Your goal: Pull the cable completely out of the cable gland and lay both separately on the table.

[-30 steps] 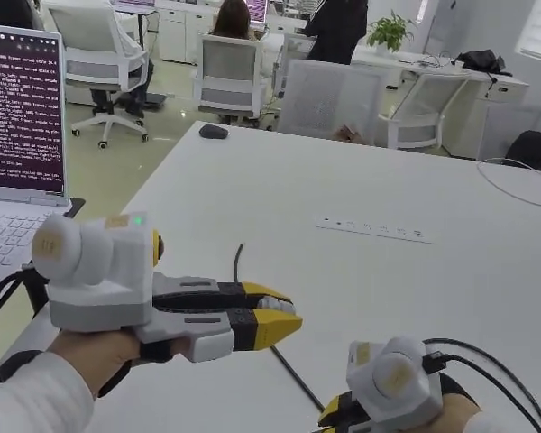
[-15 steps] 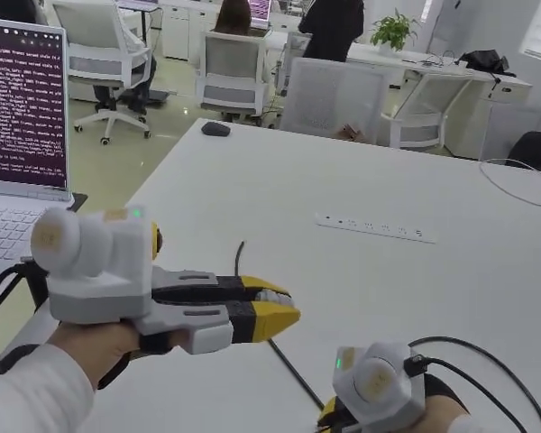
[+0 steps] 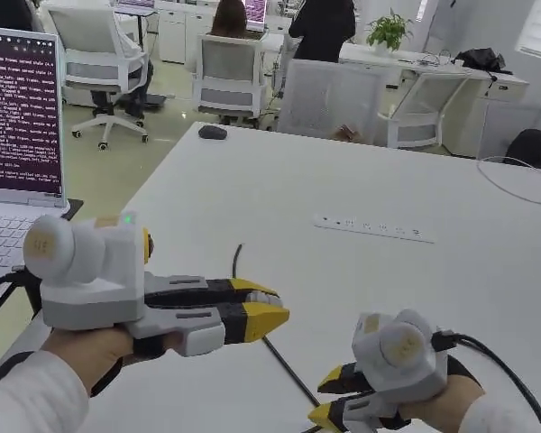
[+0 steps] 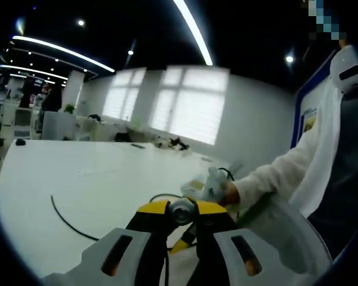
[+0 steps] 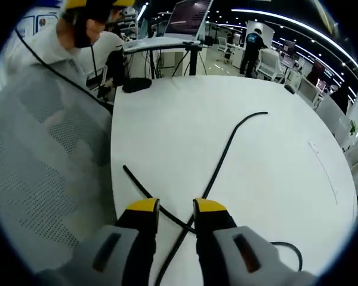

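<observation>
Right gripper view: cable (image 5: pixel 227 149) on table (image 5: pixel 161 113) between spread jaws of right tool (image 5: pixel 176 208); left tool (image 4: pixel 182 213) pinching the gland (image 4: pixel 182 208)

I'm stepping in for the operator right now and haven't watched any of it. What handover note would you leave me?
Left gripper: tongs shut on a small round grey part, apparently the cable gland, held above the table.
Right gripper: tongs open, low over the black cable, which lies on the table between them, not gripped.
Done: cannot tell whether the cable is fully out of the gland.
Left: check that, pull free if needed, lay the gland down apart from the cable.
</observation>
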Tool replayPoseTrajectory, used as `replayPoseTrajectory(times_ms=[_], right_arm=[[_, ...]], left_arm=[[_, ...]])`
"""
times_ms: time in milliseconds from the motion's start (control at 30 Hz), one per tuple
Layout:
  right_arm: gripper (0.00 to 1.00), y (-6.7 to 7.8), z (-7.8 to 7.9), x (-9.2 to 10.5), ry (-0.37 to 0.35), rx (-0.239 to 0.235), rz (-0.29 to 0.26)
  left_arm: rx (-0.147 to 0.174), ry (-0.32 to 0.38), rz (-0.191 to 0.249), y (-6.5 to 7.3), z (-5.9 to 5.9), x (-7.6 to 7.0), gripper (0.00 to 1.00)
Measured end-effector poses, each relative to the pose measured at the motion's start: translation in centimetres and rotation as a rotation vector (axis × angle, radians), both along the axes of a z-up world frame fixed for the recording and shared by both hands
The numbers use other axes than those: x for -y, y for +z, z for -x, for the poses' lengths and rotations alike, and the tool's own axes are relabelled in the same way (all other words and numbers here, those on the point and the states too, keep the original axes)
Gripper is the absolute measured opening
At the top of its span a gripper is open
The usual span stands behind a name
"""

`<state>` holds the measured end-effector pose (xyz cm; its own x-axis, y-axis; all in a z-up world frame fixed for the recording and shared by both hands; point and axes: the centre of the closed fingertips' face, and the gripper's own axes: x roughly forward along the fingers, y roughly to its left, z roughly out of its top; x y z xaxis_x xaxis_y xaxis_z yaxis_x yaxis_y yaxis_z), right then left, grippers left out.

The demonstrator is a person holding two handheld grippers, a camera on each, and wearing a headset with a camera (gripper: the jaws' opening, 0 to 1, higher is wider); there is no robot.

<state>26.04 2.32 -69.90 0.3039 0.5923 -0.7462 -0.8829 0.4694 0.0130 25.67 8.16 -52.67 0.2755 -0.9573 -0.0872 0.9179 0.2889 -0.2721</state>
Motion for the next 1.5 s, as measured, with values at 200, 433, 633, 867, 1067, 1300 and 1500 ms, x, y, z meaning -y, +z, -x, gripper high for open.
replayPoseTrajectory(times_ms=[200, 433, 633, 867, 1067, 1300, 1500], right_arm=[[0.29, 4.0, 0.0, 0.5, -0.066, 0.056, -0.099], [0.29, 6.8, 1.3, 3.0, -0.148, 0.052, -0.157], [0.32, 8.1, 2.8, 4.5, -0.213, 0.051, -0.208], [0.32, 9.0, 3.1, 7.3, -0.393, 0.088, -0.283], [0.33, 8.9, 3.6, 10.3, -0.486, 0.099, -0.288], [0.38, 7.9, 4.7, 11.8, -0.539, 0.076, -0.299], [0.42, 7.5, 5.1, 12.8, -0.599, 0.059, -0.340]], left_arm=[[-0.052, 0.079, -0.017, -1.2, -1.6, -0.9, 0.17], [-0.062, 0.124, -0.046, -2.0, -3.1, -1.5, 0.17], [-0.068, 0.084, -0.090, -3.6, -4.3, 0.6, 0.17], [-0.083, 0.081, -0.184, -8.8, -6.6, 2.5, 0.17], [-0.129, 0.077, -0.229, -12.3, -7.0, 2.7, 0.17], [-0.122, 0.080, -0.367, -16.8, -7.4, 2.0, 0.17], [-0.184, 0.100, -0.410, -19.3, -7.0, 1.4, 0.17]])
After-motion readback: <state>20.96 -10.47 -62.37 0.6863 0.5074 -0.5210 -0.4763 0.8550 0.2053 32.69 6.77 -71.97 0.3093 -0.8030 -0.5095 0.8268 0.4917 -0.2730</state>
